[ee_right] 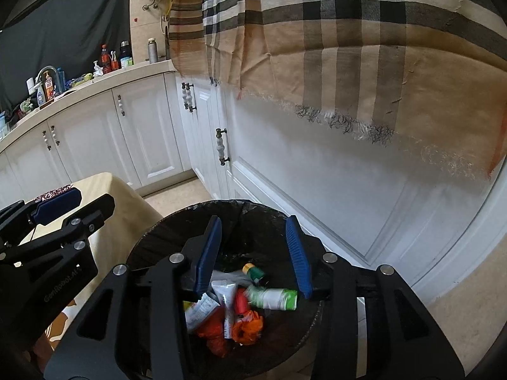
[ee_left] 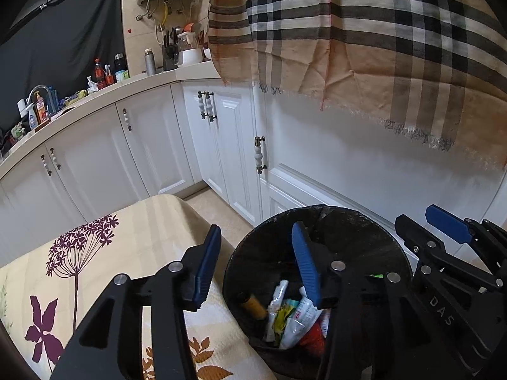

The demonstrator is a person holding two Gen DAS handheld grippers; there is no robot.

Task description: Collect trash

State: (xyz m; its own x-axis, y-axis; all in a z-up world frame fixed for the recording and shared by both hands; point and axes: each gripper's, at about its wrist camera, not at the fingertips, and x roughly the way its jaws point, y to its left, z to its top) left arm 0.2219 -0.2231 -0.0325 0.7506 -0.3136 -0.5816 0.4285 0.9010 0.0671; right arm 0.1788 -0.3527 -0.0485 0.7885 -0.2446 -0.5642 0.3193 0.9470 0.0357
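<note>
Both grippers hang over the bin [ee_right: 177, 221], a black-lined round one on the floor between the cloth-covered worktop [ee_left: 152, 221] and the white cabinets [ee_left: 221, 145]. The left gripper [ee_left: 258, 266] has its fingers [ee_left: 207, 259] spread with nothing between them; one finger sits over the worktop's corner, the other over the bin's mouth. The right gripper [ee_right: 253, 253] is spread too, both fingers above the bin, empty.

The trash [ee_right: 234, 307] lies at the bottom of the bin: squeezed tubes, crumpled orange wrappers, a white and green bottle [ee_right: 272, 297] on its side, a small green jar with a yellow cap [ee_right: 255, 272], and in the left view a brown cylinder [ee_left: 253, 305]. Judging by open, empty fingers directly over it, the latest pieces look already dropped, so this leg of the job seems done.

What is left I cannot judge well. The visible part of the worktop, with its floral cloth, shows no loose litter, but most of it is cut off by the frame edge and by the gripper bodies. The floor strip by the cabinets looks bare. The far counter [ee_left: 95, 95] holds bottles and a soap dispenser near the tap, which read as household items, not rubbish.

The near rim of the bin is hidden behind the grippers, and one red piece in the right view is blurred, so I cannot tell what it is. A plaid cloth [ee_right: 348, 47] hangs over the top right
</note>
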